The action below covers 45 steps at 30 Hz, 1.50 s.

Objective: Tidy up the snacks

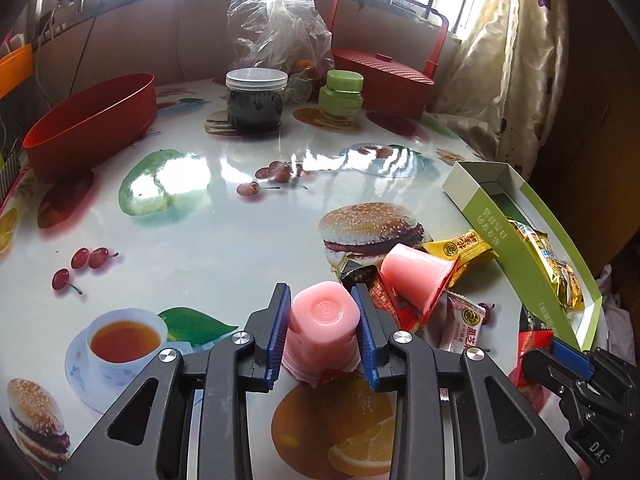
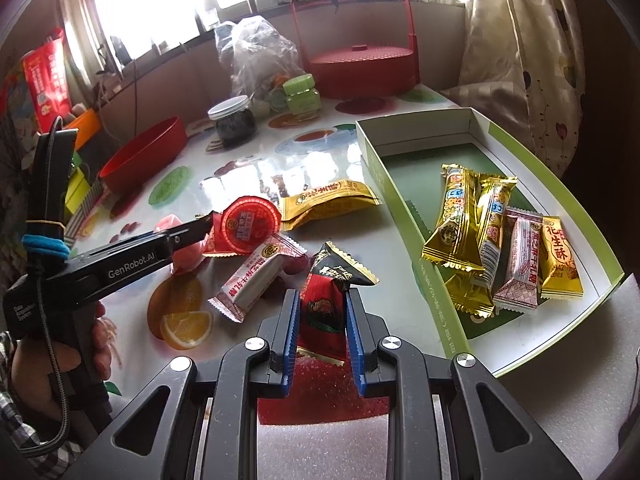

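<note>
Glossy plastic printed with burgers, cherries and orange slices covers my counter. At its far left stands a red oval tub, then a dark-filled jar with a white lid, a crumpled clear bag behind it, a small green jar and a red lidded basket with a tall handle.

My left gripper has its blue-padded jaws on either flank of a pink jelly cup that stands upside down on the counter, base up; the pads press its sides. Just to its right a second pink jelly cup lies tipped on its side on top of loose sweets: a yellow wrapped snack and a white-and-red candy.

From my right wrist view, the left gripper reaches in from the left, held by my hand, and the red foil lid of the tipped cup faces the camera. My right gripper pinches a red-and-black wrapped candy between nearly closed jaws, the wrapper standing upright above the counter's near edge.

Farthest right lies the open green-and-white box tray, touching the pile's edge. Inside it, gathered at the near end, are gold-wrapped bars, a white-and-pink candy and a yellow peanut-crisp packet.
</note>
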{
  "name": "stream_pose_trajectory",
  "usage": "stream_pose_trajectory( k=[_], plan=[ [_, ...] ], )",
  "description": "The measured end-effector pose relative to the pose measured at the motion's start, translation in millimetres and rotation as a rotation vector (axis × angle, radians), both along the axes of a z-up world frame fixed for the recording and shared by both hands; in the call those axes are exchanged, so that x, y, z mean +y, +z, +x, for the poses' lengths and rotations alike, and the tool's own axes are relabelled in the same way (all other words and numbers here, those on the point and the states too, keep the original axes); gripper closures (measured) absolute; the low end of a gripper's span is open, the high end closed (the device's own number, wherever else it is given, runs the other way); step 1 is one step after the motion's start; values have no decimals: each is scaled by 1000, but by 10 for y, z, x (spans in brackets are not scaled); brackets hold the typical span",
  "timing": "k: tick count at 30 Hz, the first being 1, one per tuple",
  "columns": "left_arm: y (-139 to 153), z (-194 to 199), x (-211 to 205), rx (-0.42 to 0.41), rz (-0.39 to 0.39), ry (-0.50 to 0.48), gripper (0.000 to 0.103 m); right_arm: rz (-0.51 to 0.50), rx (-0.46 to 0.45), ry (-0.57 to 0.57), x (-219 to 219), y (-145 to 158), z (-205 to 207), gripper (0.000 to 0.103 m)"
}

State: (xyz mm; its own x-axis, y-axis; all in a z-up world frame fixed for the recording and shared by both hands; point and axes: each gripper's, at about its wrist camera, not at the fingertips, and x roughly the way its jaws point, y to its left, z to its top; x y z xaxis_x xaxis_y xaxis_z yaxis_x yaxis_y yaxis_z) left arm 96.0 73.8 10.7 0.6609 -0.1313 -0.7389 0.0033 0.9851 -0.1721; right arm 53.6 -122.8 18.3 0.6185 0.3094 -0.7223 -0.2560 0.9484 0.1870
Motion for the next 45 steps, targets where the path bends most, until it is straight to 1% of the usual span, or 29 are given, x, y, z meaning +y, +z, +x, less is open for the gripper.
stream_pose_trajectory(
  k=[9,18,24,35,45],
  plan=[
    [117,-97,-10,-26,7,-3,71,6,-16,3,-15,57,-53,82],
    [351,-199,-104,-74,6,-41,71,18,-40,-9,-81,157,-91,82],
    [494,-220,-236,-102,8,-80,71,25,-52,-25,-152,206,-118,82],
    [592,-208,-488,-115,10,-141,70,36,-69,-62,-324,272,-149,82],
    [682,-147,-796,-127,0,-217,71,46,-93,-135,-620,361,-165,82]
  ],
)
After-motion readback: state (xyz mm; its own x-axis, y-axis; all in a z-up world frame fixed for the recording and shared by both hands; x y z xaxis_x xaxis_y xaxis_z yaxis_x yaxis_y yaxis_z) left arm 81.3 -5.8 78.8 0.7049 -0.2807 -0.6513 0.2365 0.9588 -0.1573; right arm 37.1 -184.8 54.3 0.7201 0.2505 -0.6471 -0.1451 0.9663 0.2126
